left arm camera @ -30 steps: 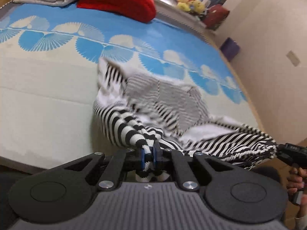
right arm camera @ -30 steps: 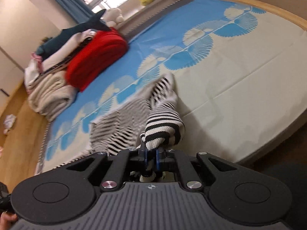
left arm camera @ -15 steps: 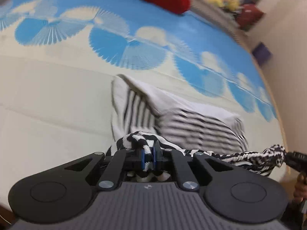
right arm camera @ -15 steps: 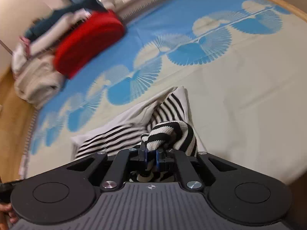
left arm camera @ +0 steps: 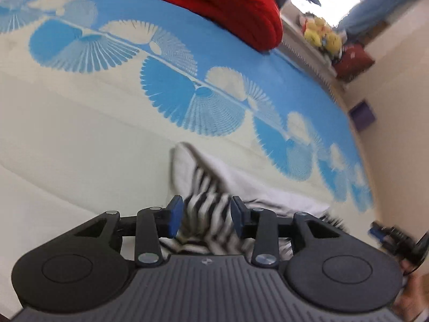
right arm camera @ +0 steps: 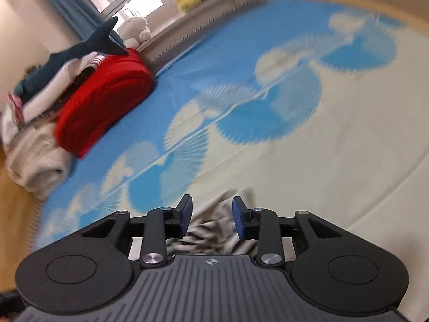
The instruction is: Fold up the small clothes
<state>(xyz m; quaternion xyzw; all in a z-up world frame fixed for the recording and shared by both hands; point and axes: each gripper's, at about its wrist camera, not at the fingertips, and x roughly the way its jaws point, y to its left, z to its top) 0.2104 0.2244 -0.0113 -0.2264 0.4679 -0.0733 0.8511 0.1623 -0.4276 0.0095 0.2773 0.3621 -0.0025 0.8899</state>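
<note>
A small black-and-white striped garment (left arm camera: 206, 187) lies on the cream part of the bed sheet, its white inner side showing toward the right. My left gripper (left arm camera: 205, 216) is open, its blue pads apart with the striped cloth lying between and below them. My right gripper (right arm camera: 211, 216) is open too, with a blurred piece of the same garment (right arm camera: 214, 228) under its fingers. The right gripper also shows at the lower right edge of the left wrist view (left arm camera: 388, 238).
The bed sheet (left arm camera: 80, 139) is cream with a blue fan pattern farther back. A red folded blanket (left arm camera: 233, 8) and pale folded bedding (right arm camera: 32, 161) lie at the head of the bed, with a plush shark (right arm camera: 69, 56) and yellow toys (left arm camera: 321, 37) behind.
Both grippers have opened and let go of the striped garment, which now lies on the sheet. Both have moved forward and lower over the bed.
</note>
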